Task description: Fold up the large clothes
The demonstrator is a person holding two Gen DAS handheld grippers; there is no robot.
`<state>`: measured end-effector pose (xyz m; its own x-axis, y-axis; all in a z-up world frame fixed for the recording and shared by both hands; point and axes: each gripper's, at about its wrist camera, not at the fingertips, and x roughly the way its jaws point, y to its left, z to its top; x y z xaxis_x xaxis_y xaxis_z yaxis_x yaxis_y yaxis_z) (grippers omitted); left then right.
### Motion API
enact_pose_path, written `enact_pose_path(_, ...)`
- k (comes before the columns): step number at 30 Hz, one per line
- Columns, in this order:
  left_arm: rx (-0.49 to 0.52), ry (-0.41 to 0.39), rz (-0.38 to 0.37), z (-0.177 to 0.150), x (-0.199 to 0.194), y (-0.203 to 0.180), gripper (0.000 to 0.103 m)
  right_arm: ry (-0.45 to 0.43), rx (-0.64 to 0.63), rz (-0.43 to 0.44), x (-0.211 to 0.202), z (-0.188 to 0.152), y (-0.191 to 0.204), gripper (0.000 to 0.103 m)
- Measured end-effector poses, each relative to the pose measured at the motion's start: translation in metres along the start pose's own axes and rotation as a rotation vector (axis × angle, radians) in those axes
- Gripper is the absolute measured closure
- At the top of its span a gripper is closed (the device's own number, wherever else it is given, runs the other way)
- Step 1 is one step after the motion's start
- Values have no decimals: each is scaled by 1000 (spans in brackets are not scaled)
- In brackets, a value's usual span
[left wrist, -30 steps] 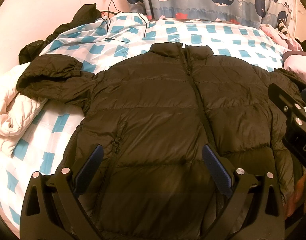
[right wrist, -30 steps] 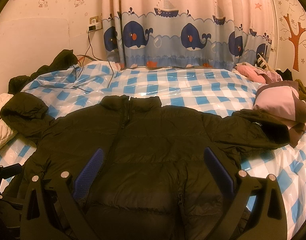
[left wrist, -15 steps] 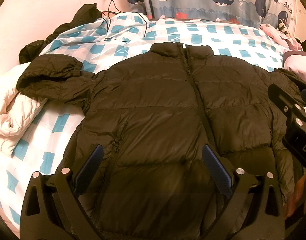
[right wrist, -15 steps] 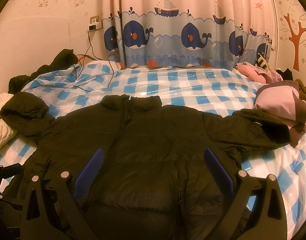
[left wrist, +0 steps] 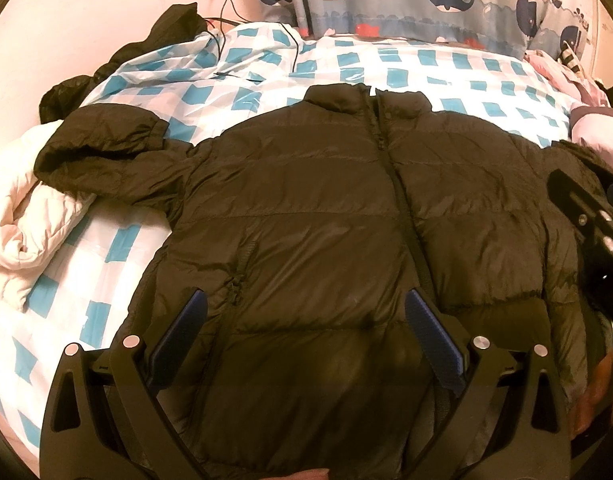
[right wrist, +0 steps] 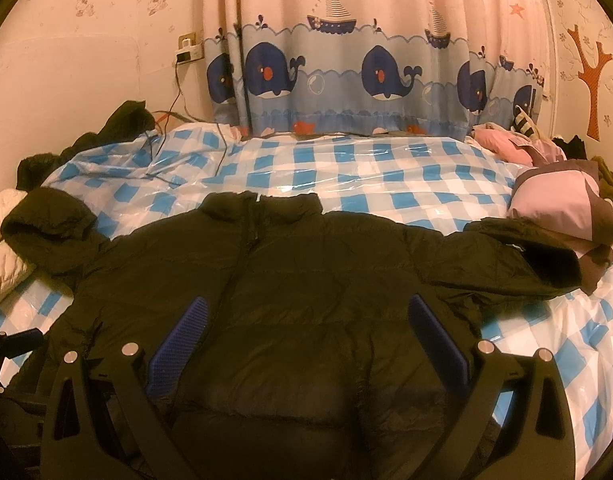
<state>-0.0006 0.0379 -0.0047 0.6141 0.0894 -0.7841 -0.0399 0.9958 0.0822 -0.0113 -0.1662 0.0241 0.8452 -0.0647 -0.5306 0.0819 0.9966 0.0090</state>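
Both handheld grippers hover over the near edge of a bed with their jaws spread wide apart, holding nothing. The left gripper (left wrist: 306, 328), seen through its own camera, has its two blue-padded fingers (left wrist: 434, 344) angled outward above the lower front of a dark puffer jacket (left wrist: 326, 208); whether the pads touch the fabric cannot be told. The right gripper (right wrist: 310, 336) is posed the same way, its blue fingers (right wrist: 436, 344) framing the jacket's (right wrist: 298, 280) lower front, closer to the jacket's right-hand side. The jacket lies flat, front up and zipped, on the bed's blue-and-white checked cover (right wrist: 366, 168), collar toward the far edge and hem at the near edge beneath the jaws. One sleeve reaches toward the bed's left edge, its cuff resting on a cream quilted garment (left wrist: 26, 216). The other sleeve stretches toward the right edge, ending against a pink and grey garment (right wrist: 562, 204). A whale-patterned curtain (right wrist: 346, 76) hangs behind the bed's far edge.
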Motion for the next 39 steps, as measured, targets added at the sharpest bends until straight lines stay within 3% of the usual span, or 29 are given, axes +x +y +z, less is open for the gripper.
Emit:
enact_pose_path(9, 1, -5, -11, 4, 0, -6, 8, 14, 128, 68, -4, -6, -32, 6)
enact_pose_path(13, -31, -8, -69, 3, -2, -8, 8, 32, 123, 82, -5, -4, -31, 6)
enact_pose_path(16, -34, -69, -123, 0, -9, -13, 8, 37, 130, 84, -6, -1, -33, 6)
enact_pose_path(20, 6, -102, -99, 1, -16, -30, 8, 44, 141, 78, -4, 4, -37, 6)
enact_pose_path(26, -9, -41, -109, 6, -8, -36, 8, 46, 139, 79, -4, 7, -39, 6)
enact_pose_path(39, -14, -28, -90, 10, -3, -39, 8, 47, 137, 79, -5, 8, -39, 6)
